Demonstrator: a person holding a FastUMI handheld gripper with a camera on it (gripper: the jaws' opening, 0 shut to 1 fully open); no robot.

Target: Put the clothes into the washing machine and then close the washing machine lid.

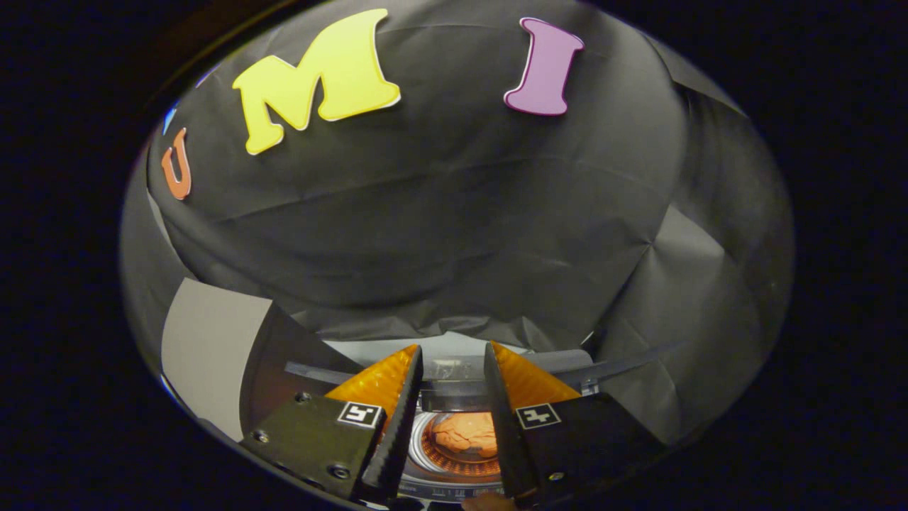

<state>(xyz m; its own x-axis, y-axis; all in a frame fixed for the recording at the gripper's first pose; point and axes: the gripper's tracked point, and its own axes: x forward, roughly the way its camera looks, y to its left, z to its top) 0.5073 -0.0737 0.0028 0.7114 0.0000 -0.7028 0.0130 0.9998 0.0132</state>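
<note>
Clothes already down in washing machine drum, seen between and below gripper fingers. Fingers parted, gripping nothing, hovering above opening. Loading looks done. Lid apparently up at far side, not yet closed; closing remains.

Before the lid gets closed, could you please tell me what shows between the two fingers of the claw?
In the gripper view, the open claw frames the washing machine's round drum with an orange garment bunched inside it; nothing is held between the fingers.
</note>
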